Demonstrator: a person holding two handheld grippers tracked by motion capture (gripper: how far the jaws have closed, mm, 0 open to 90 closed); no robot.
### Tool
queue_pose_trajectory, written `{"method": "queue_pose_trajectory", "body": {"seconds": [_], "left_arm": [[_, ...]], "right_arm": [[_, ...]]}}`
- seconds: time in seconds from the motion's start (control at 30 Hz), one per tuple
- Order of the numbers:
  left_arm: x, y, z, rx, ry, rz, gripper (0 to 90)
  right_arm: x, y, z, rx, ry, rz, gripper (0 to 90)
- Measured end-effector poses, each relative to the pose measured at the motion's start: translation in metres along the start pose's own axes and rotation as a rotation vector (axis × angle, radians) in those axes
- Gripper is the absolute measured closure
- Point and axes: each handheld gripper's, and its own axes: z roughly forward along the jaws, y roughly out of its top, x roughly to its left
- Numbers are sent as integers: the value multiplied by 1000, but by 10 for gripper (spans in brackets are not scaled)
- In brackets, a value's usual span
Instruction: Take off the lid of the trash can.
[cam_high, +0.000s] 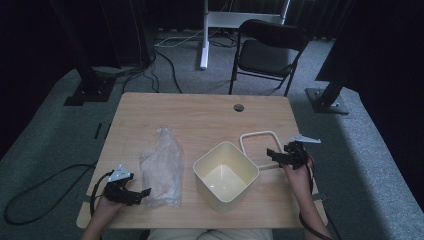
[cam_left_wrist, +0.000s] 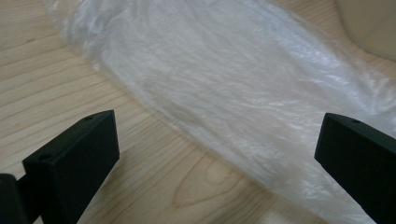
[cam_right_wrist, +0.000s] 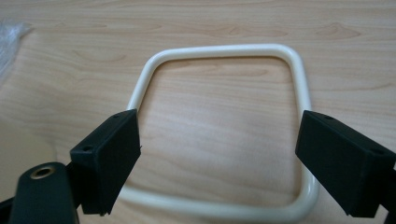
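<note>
Right gripper (cam_right_wrist: 219, 158) spread wide over cream ring (cam_right_wrist: 299, 84), left gripper (cam_left_wrist: 219, 154) released above plastic bag (cam_left_wrist: 224, 79)

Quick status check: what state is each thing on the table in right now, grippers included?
Bin: upright, empty.
Ring frame: off the bin, flat on the table beside it, not gripped.
Plastic bag: lying flat, unopened, left of the bin.
Left gripper: open, at the bag's near end.
Right gripper: open, over the ring frame.
</note>
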Motion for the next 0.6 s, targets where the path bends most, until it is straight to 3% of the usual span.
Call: {"method": "queue_pose_trajectory", "body": {"seconds": [0.33, 0.47, 0.6], "left_arm": [[0, 4, -5, -39, 23, -42, 2], [1, 13, -6, -74, 42, -38, 2], [4, 20, -5, -77, 51, -35, 2]], "right_arm": [[3, -28, -18, -12, -7, -15, 135], [2, -44, -21, -2, -2, -7, 134], [1, -60, -26, -11, -14, -12, 135]]}}
